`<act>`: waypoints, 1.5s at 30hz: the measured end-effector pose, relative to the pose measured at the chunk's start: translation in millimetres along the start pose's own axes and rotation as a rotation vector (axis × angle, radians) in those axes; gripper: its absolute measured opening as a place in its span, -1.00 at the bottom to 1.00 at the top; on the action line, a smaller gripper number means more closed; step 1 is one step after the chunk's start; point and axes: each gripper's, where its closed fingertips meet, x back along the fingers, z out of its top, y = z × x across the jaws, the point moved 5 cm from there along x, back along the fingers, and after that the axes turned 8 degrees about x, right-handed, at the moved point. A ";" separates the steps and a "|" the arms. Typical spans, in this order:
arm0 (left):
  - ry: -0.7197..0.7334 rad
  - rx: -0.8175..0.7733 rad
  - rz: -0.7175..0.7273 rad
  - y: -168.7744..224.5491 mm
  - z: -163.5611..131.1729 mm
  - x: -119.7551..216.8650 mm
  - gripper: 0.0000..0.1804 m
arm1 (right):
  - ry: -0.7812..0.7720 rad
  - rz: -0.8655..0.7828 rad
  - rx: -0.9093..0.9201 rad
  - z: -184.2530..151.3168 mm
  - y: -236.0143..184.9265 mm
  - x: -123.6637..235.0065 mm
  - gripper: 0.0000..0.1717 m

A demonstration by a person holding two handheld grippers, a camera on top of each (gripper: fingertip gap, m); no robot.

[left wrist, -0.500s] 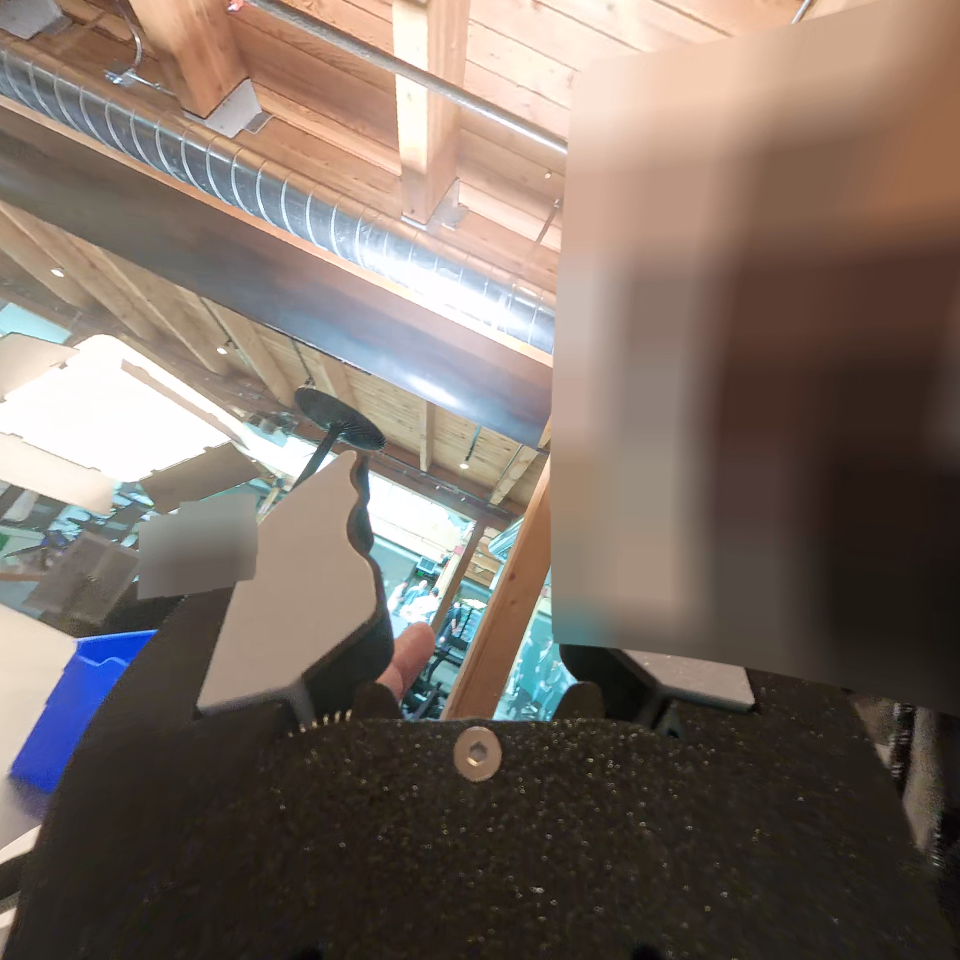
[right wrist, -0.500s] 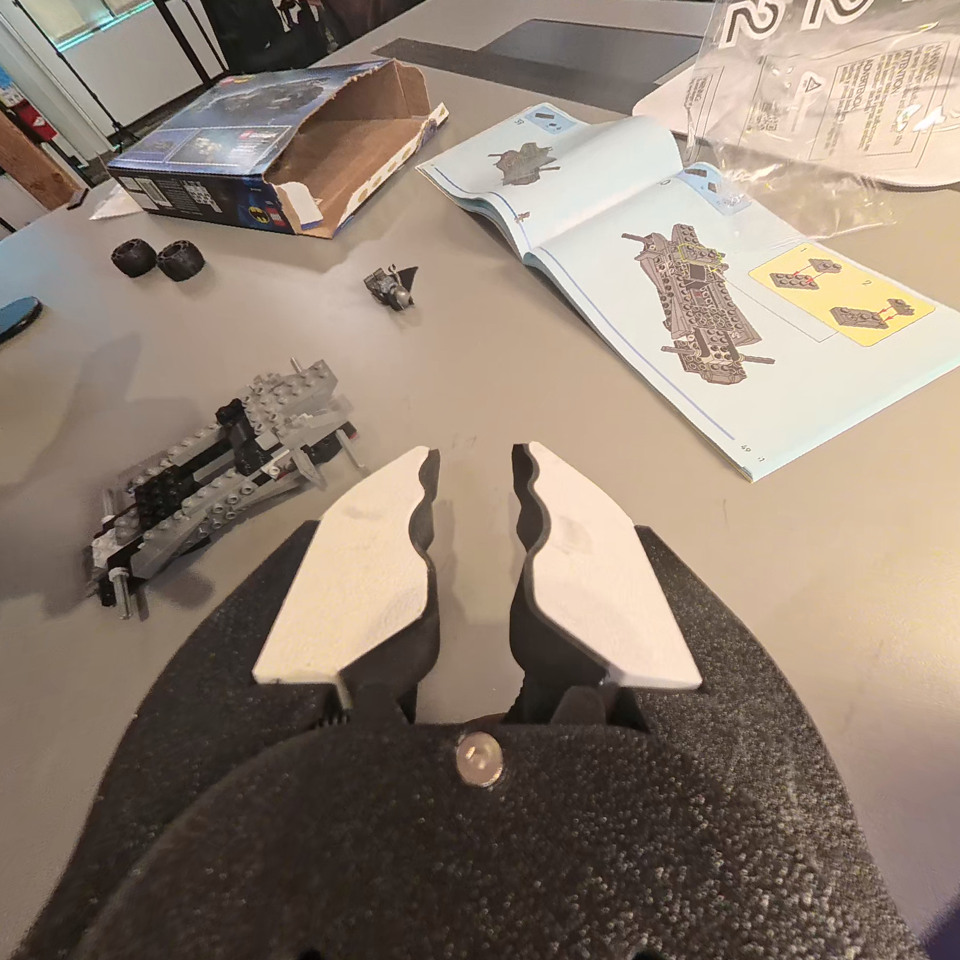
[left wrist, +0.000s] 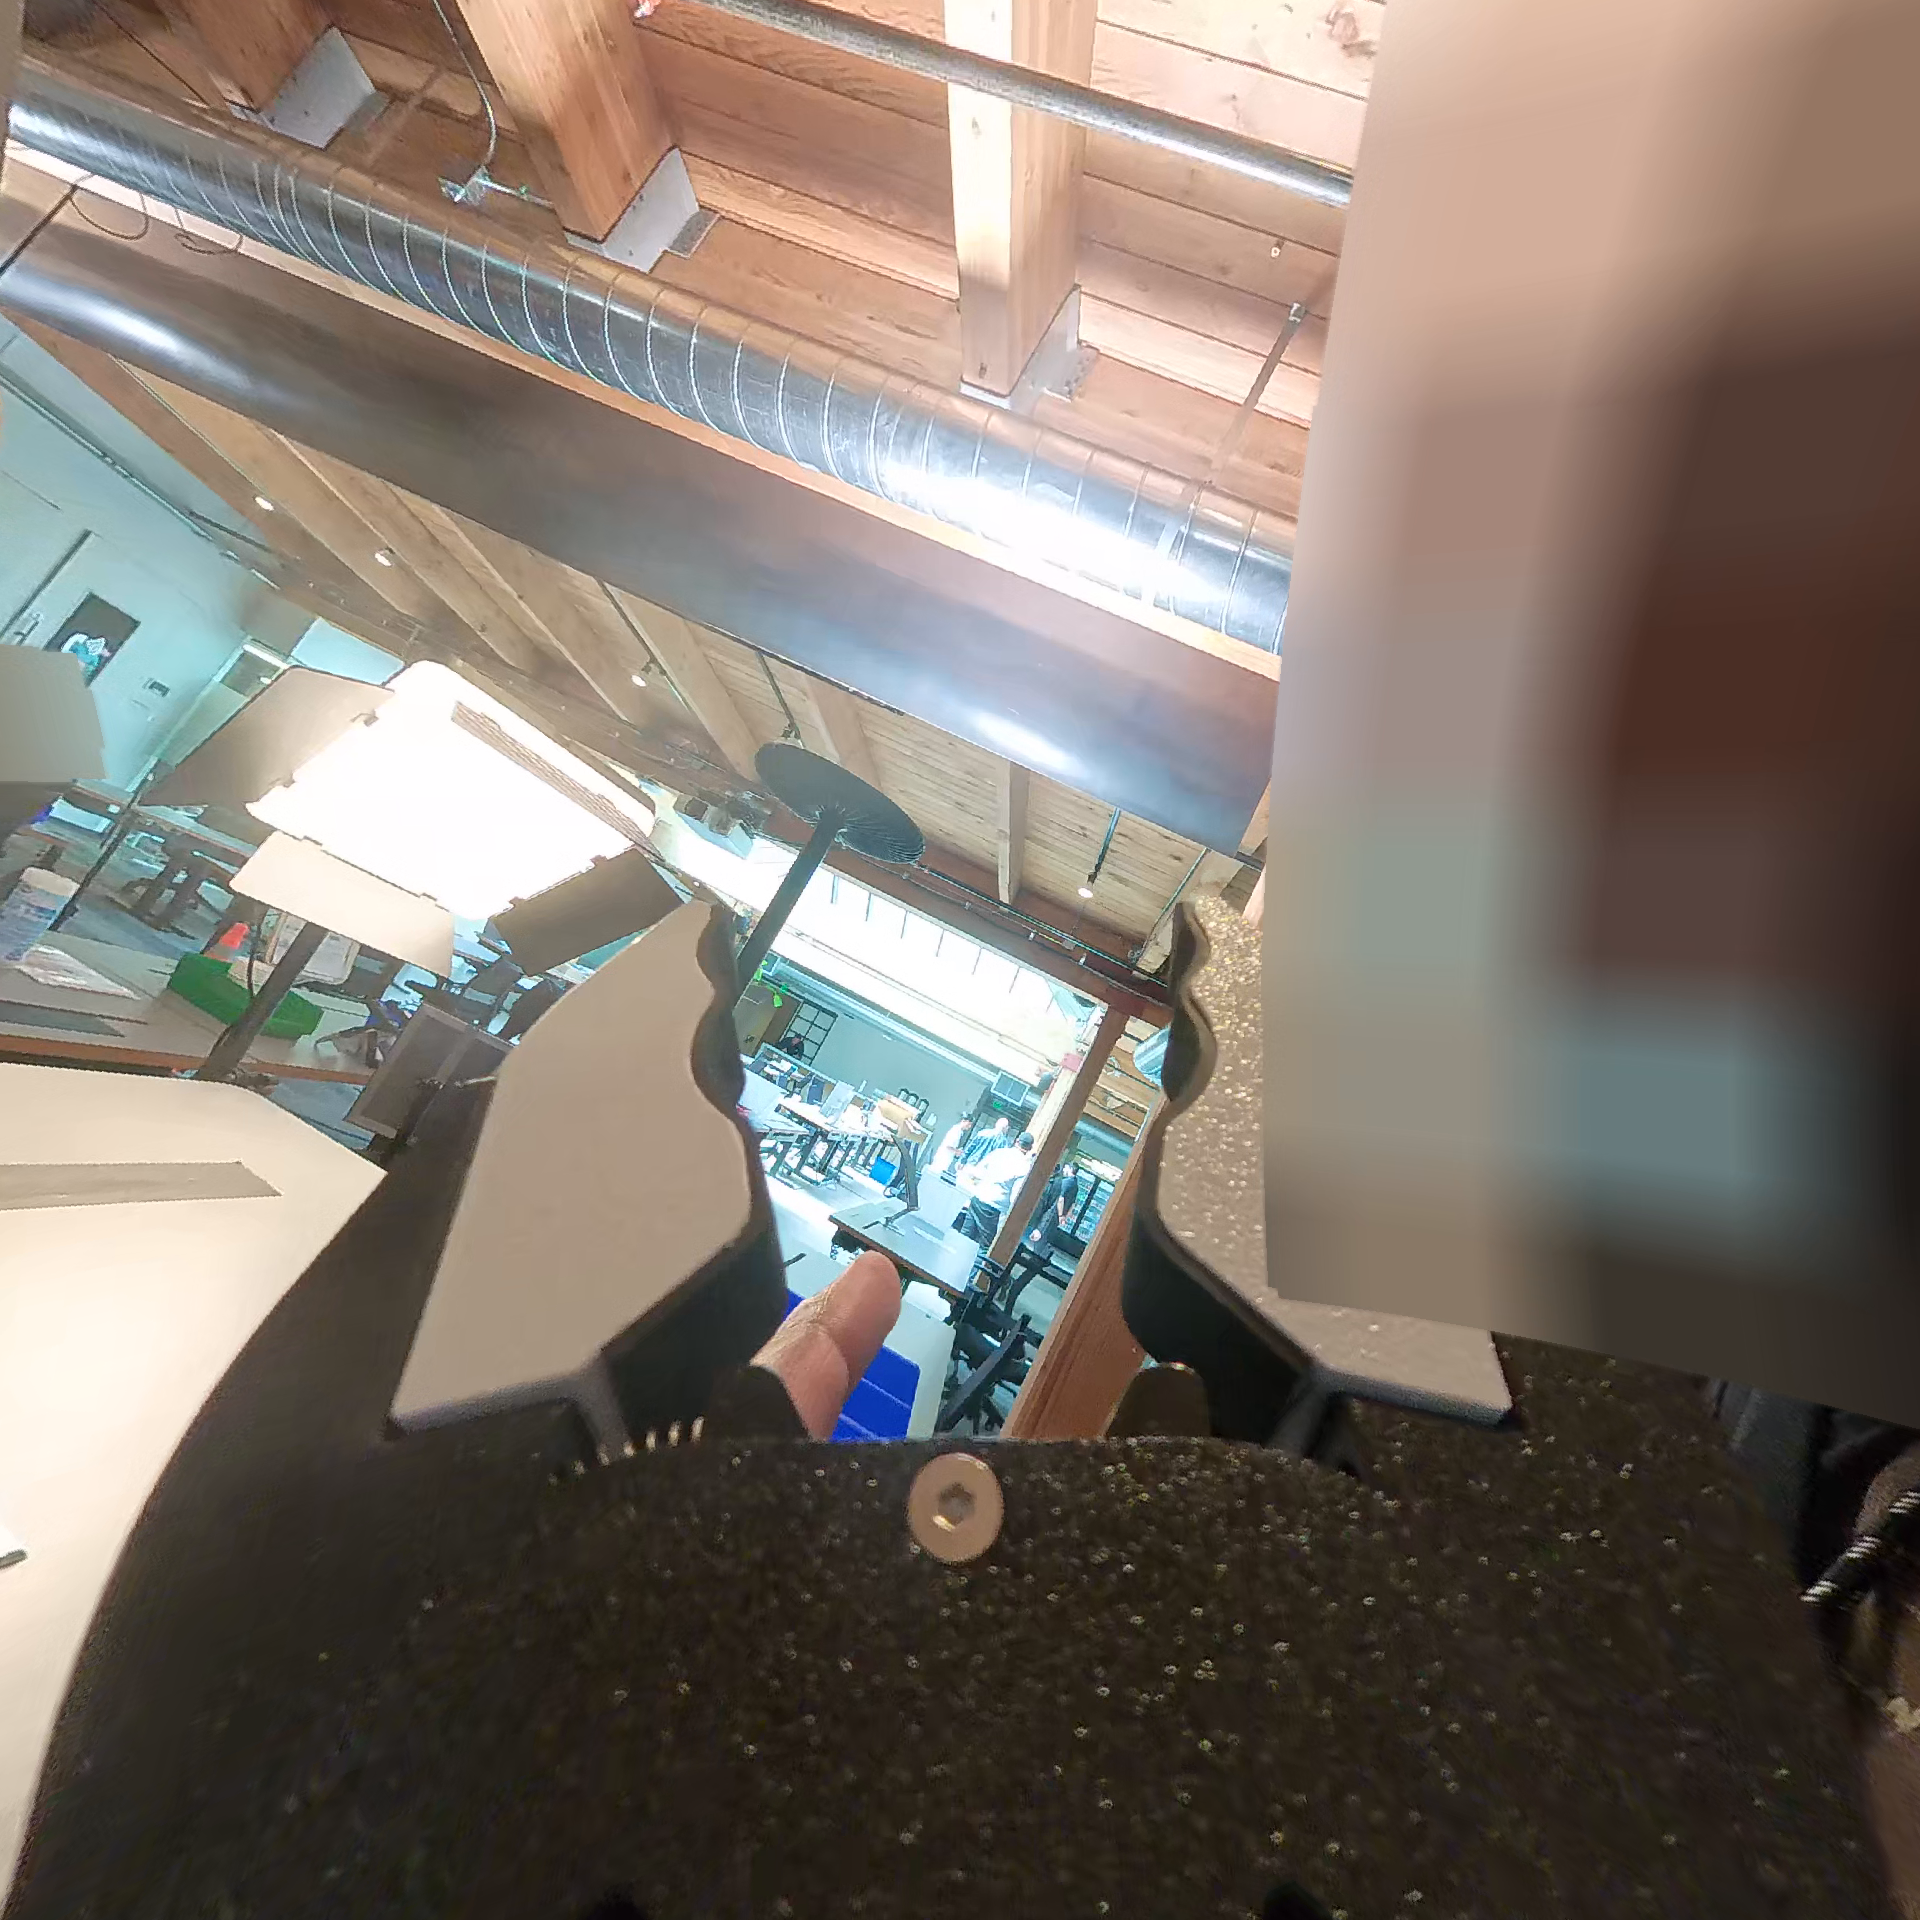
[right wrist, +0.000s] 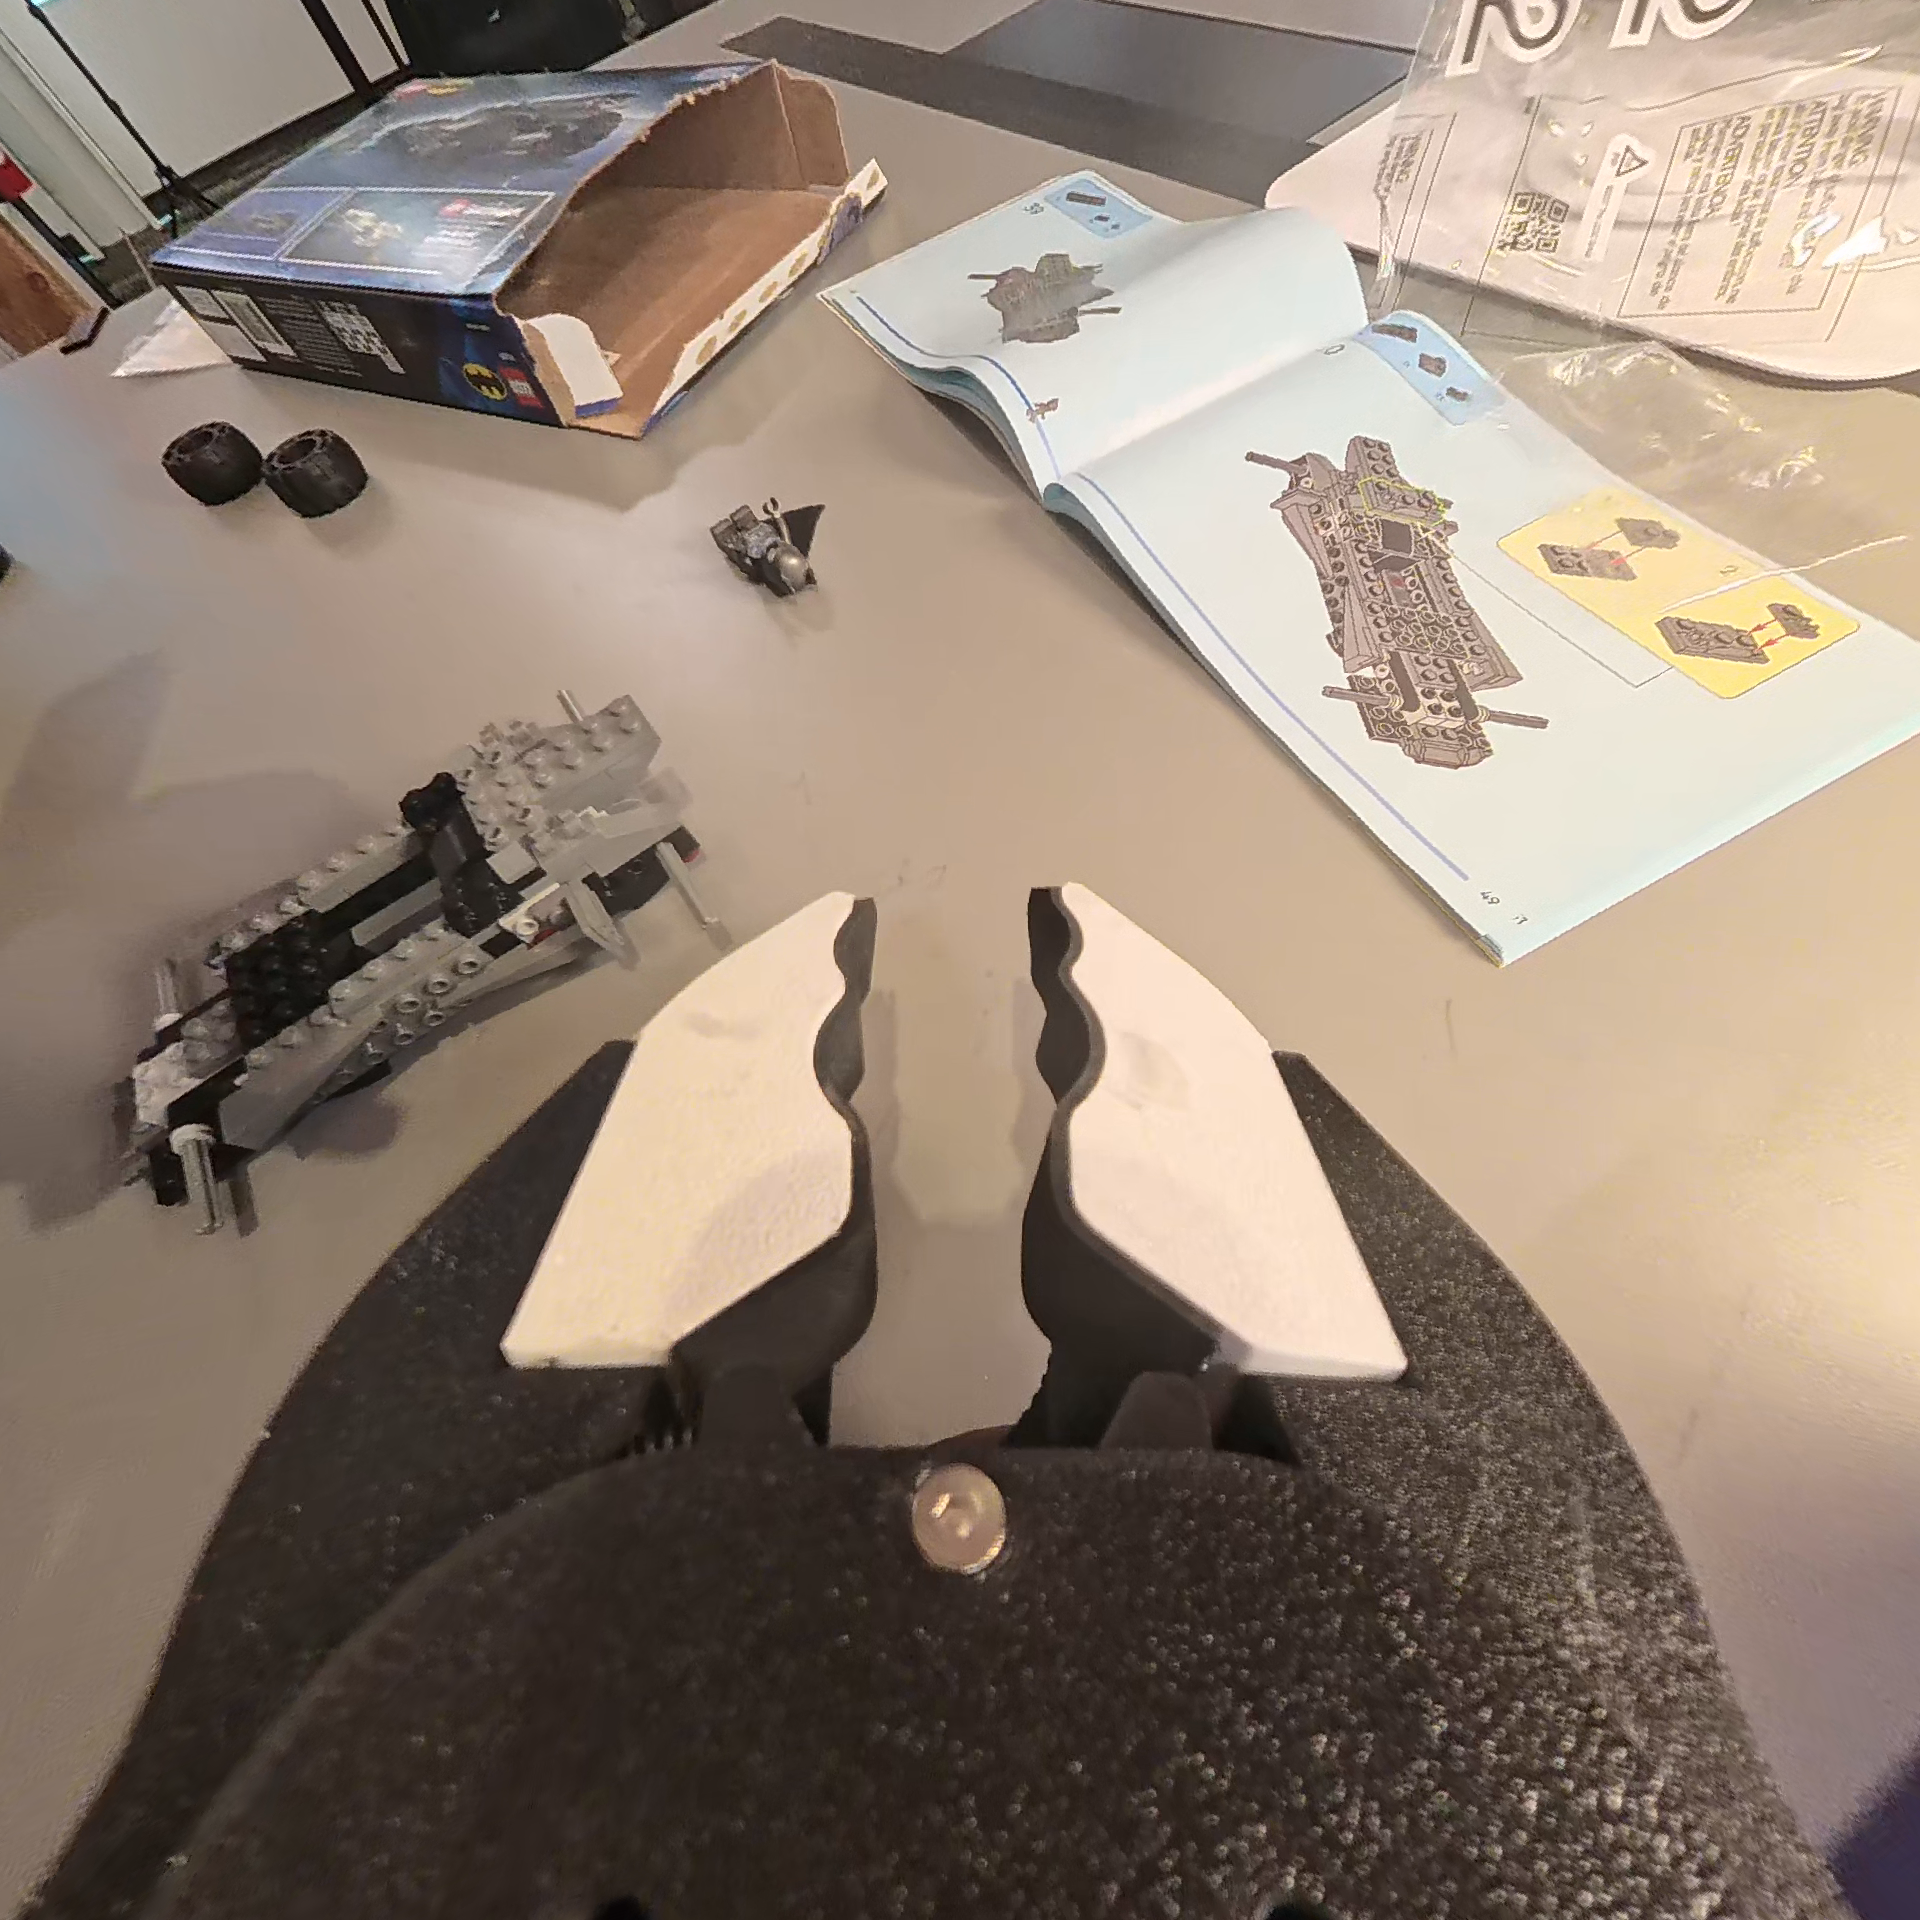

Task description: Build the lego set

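Since half a second back the left gripper (left wrist: 951,997) has swung a bit, so its right finger now shows beside the mosaic patch; right wrist view looks unchanged. Left fingers (left wrist: 623,1091) wide apart, nothing between them, aimed up at wooden ceiling beams (left wrist: 1008,187) and a silver duct (left wrist: 727,353); a person's fingertip (left wrist: 847,1320) shows low between them. Right gripper (right wrist: 951,904) hovers over the grey tabletop (right wrist: 1039,727), fingers (right wrist: 727,1122) partly apart, bare tabletop between. Nearest thing: grey-black brick model (right wrist: 416,925), just left of its left fingertip, not touching. Farther off: small dark figure (right wrist: 774,545), two black wheels (right wrist: 265,473), torn open box (right wrist: 499,270), open instruction booklet (right wrist: 1351,540), clear plastic bag (right wrist: 1683,177) at far right.
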 end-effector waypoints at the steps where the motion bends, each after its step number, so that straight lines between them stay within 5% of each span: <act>1: -0.004 -0.006 0.006 -0.1 -0.3 0.3 -0.11 | -0.007 -0.005 0.005 -0.3 -0.2 -0.7 -0.65; 5: -0.030 -0.086 0.056 -7.1 0.7 4.1 -0.12 | -0.026 -0.028 0.028 -1.0 -1.5 -2.3 -0.64; 8: -0.104 -0.295 0.164 -28.2 8.7 13.2 -0.11 | -0.032 -0.035 0.034 -1.2 -1.9 -3.0 -0.64; 12: -0.318 -0.758 0.477 -98.4 29.1 49.5 -0.11 | -0.017 -0.028 0.001 -0.9 0.8 -1.5 -0.64; 15: -0.471 -0.900 0.708 -150.9 38.5 91.5 -0.21 | -0.006 -0.022 -0.017 -0.6 2.3 -0.4 -0.64; 19: -0.529 -0.841 0.835 -180.5 33.3 127.7 -0.31 | -0.010 -0.015 -0.033 -1.3 3.3 -1.1 -0.64; 37: -0.537 -0.759 0.867 -188.4 36.7 128.3 -0.37 | -0.006 -0.026 -0.077 -1.9 8.2 -0.8 -0.64; 42: -0.515 -0.733 0.873 -188.9 39.9 129.6 -0.37 | 0.051 -0.293 -0.100 29.3 47.0 5.0 -0.62; 45: -0.519 -0.727 0.877 -189.5 39.8 129.6 -0.37 | -0.108 -0.463 0.080 46.6 80.5 -14.6 -0.56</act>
